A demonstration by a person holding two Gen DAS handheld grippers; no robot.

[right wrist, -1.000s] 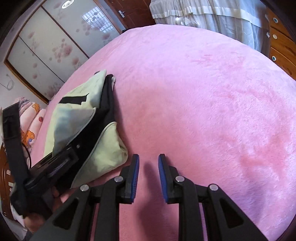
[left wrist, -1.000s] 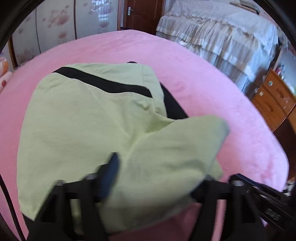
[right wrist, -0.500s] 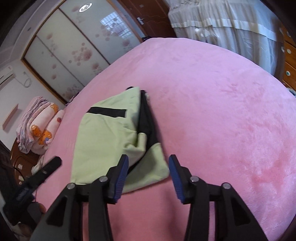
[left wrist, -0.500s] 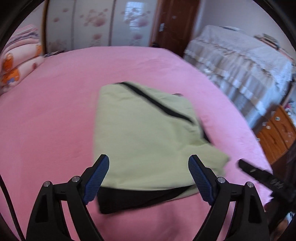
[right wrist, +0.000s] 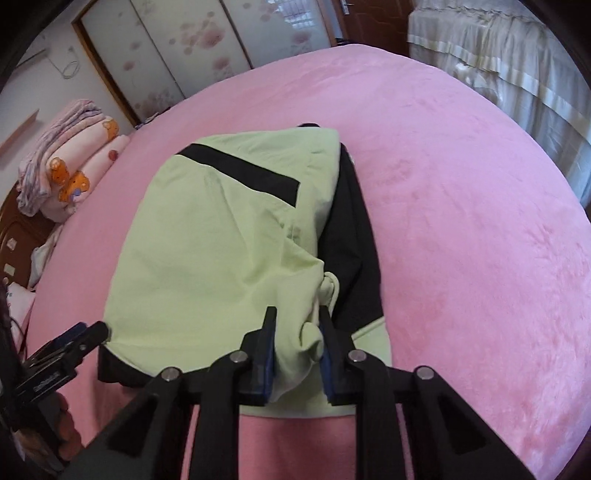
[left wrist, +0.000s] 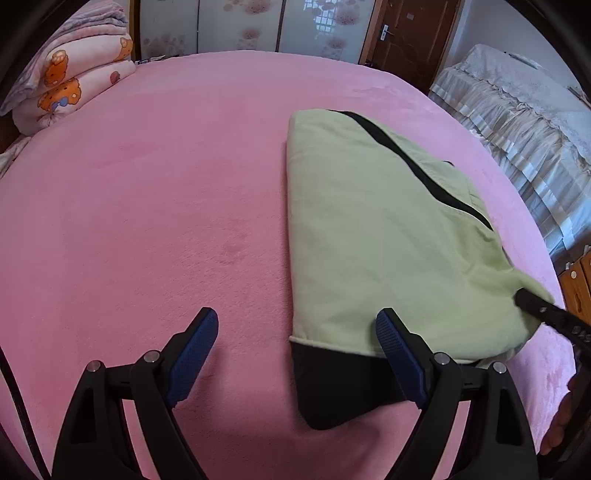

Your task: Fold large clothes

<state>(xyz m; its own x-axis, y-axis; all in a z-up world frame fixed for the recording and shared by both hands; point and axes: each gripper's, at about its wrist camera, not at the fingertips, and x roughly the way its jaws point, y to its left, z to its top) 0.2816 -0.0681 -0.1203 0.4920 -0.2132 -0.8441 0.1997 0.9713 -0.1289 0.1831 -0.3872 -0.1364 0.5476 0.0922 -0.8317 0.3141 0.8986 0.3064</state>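
Note:
A light green garment [left wrist: 369, 229] with a black stripe and black lining lies folded on the pink bedspread [left wrist: 147, 221]. My left gripper [left wrist: 295, 317] hangs open above the garment's near left corner. Its right finger is over the green cloth, its left finger over bare bedspread, and nothing is gripped. In the right wrist view the garment [right wrist: 221, 251] fills the middle. My right gripper [right wrist: 297, 314] is closing its jaws on a bunched fold at the garment's near right edge, and cloth bulges between the pads. The right gripper's tip [left wrist: 546, 314] shows in the left wrist view.
Folded blankets [left wrist: 74, 74] are stacked at the bed's far left corner. A second bed with a grey cover [left wrist: 517, 110] stands to the right, with a wooden dresser [left wrist: 576, 288] beside it. Wardrobe doors [left wrist: 240, 26] line the back wall. A hand [left wrist: 565, 417] shows at the right edge.
My left gripper let the green cloth drop and slid left, so the garment now lies flatter. My right gripper moved from bare bedspread onto the garment's edge, opened, then closed on a fold.

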